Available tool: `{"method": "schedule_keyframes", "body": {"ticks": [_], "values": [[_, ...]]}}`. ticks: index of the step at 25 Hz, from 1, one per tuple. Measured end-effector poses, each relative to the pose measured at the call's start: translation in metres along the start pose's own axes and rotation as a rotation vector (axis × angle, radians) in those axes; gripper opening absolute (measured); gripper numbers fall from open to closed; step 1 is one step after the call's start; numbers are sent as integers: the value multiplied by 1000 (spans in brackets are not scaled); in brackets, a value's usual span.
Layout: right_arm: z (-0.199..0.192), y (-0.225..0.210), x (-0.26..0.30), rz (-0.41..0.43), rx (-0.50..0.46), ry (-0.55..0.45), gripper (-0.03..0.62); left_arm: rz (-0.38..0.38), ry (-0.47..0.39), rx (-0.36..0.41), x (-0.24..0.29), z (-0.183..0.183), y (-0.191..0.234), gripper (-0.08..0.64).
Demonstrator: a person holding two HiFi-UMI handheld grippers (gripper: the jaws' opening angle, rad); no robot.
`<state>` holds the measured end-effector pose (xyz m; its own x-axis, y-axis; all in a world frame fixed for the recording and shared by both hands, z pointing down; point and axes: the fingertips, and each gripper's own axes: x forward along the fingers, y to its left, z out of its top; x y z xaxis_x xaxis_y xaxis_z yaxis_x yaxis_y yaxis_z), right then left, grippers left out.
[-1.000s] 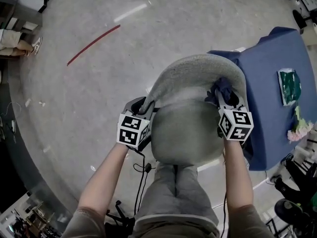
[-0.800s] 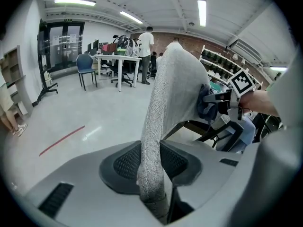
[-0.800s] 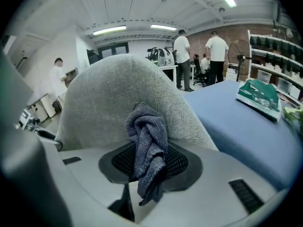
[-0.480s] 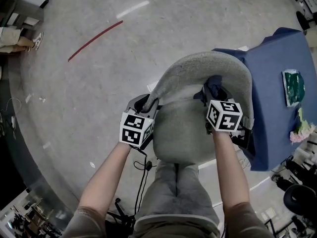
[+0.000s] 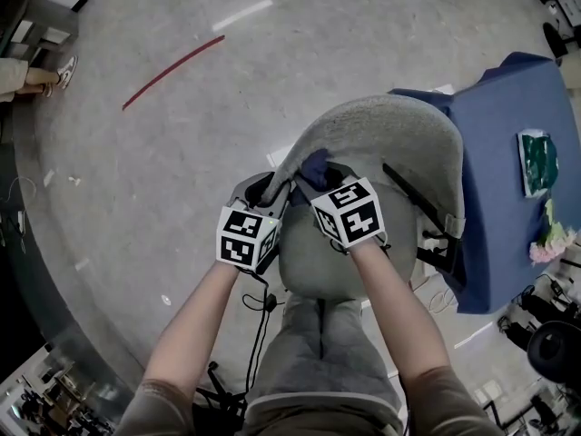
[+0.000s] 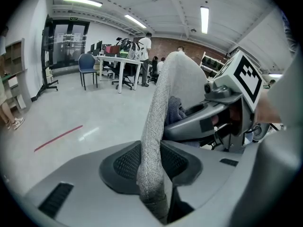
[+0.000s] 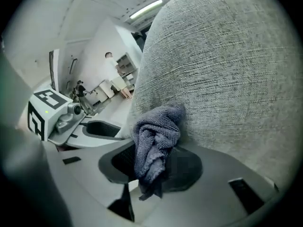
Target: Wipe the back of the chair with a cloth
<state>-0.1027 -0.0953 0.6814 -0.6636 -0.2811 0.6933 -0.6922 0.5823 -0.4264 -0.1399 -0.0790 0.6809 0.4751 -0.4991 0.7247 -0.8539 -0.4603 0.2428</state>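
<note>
Grey woven fabric covered the chair back point(image 5: 390, 130), and the wiping step was in hand. The right gripper point(image 7: 154, 167) was clenched on a bunched blue-grey cloth point(image 7: 155, 136). The cloth's upper folds pressed against the face of the chair back that looked toward the seat point(image 5: 336, 262), close to the chair back's left edge in the head view. The left gripper point(image 6: 152, 174) was clamped on that same edge, with the fabric rim pinched between its pads, apparently to steady the chair. The two grippers sat just beside each other there. The cloth seemed to lie at one end of a stroke. The next move probably called for carrying it across the fabric toward the opposite edge, pressed on throughout, while the left grip stopped the chair from swinging.
</note>
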Motion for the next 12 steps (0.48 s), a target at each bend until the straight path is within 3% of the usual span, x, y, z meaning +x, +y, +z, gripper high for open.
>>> {"method": "schedule_keyframes", "body": {"ticks": [4, 12], "values": [[-3, -31, -13, -65, 2, -15, 144, 0, -1, -2, 3, -1, -3, 130], [-15, -147, -84, -310, 362, -200, 141, 6, 4, -4, 1, -1, -2, 130]]}}
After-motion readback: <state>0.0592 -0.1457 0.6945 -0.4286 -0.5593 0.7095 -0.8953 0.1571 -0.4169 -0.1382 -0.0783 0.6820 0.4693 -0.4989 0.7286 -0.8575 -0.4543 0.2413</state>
